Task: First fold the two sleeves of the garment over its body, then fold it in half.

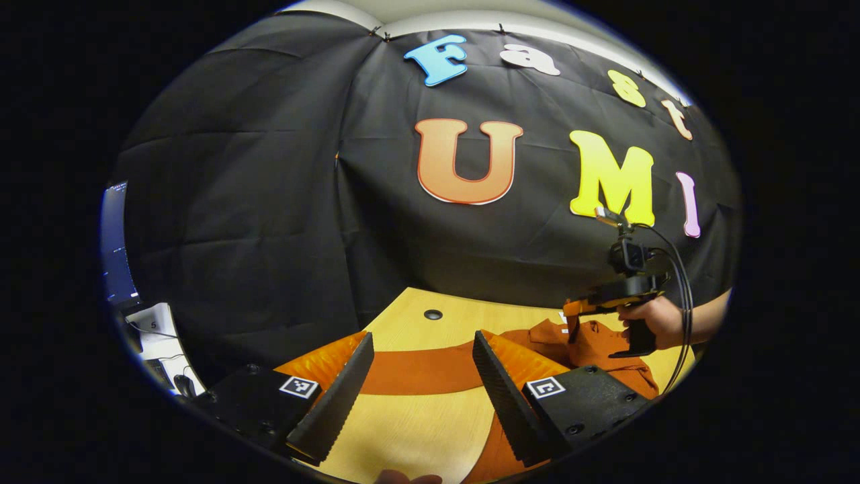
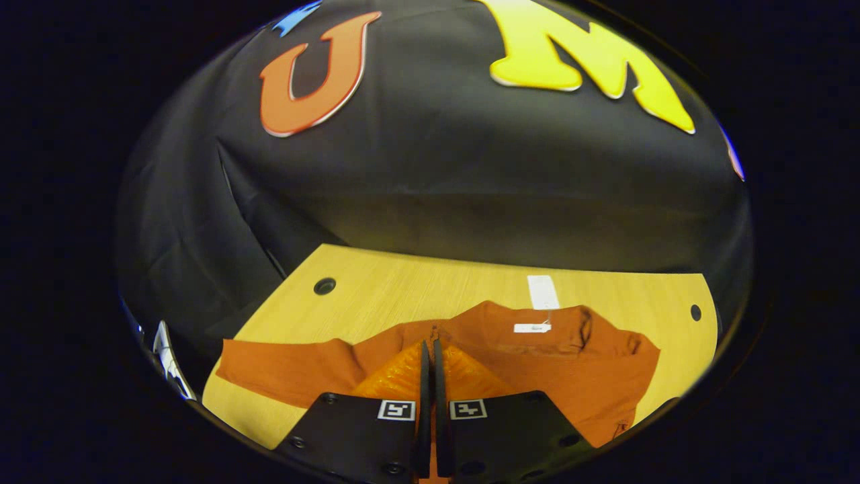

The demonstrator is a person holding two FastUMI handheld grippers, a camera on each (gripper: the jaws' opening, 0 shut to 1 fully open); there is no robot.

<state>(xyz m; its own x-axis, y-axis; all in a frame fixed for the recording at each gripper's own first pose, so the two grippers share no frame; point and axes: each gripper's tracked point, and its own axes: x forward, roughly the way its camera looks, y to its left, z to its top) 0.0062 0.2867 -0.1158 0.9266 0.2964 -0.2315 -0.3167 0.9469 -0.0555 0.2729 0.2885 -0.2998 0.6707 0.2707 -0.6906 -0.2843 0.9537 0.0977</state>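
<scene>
An orange long-sleeved garment [image 2: 571, 363] lies on the wooden table [image 2: 403, 282], collar toward the booth wall. One sleeve [image 2: 282, 370] stretches out flat to the left. In the right gripper view my right gripper [image 2: 430, 344] is shut, its tips pinching the garment's fabric near the shoulder. In the left gripper view my left gripper [image 1: 422, 336] stands open just above the table, and the sleeve [image 1: 416, 370] runs across behind its fingers, not held. Farther right, a hand [image 1: 655, 319] holds the right gripper [image 1: 572, 333] pointing down into bunched fabric [image 1: 598, 343].
A white hang tag [image 2: 542, 292] lies on the table beyond the collar. The tabletop has round cable holes [image 2: 324, 286] [image 2: 695, 312]. The black cloth wall rises close behind the table. A monitor [image 1: 115, 249] and small desk items stand off to the left.
</scene>
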